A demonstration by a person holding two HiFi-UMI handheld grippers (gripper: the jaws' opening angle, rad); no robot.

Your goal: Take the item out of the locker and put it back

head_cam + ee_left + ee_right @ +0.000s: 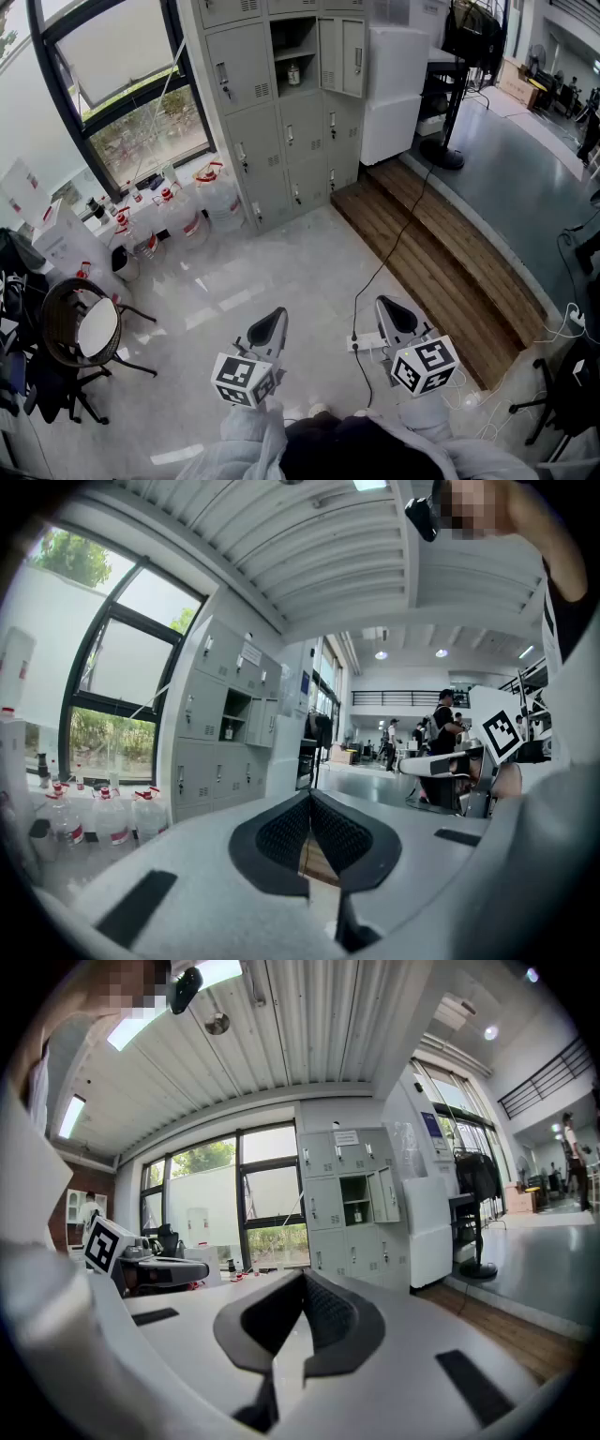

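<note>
Left gripper [272, 321] and right gripper [389, 309]: both jaw pairs pressed together, empty. One open locker [298, 36] holds one jar [293, 74]. Floor [253, 272]: glossy pale tile.

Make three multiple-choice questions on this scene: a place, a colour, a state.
1. Where is the small container? A) on the wooden step B) in the open locker C) on the chair
2. What colour are the jug caps? A) red B) blue C) green
3. How are the left claw and right claw? A) both wide open B) left holds the container C) both shut, empty
Answers: 1 B: it stands on that compartment's shelf. 2 A: red shows on them. 3 C: each claw's pads meet, nothing between.
</note>
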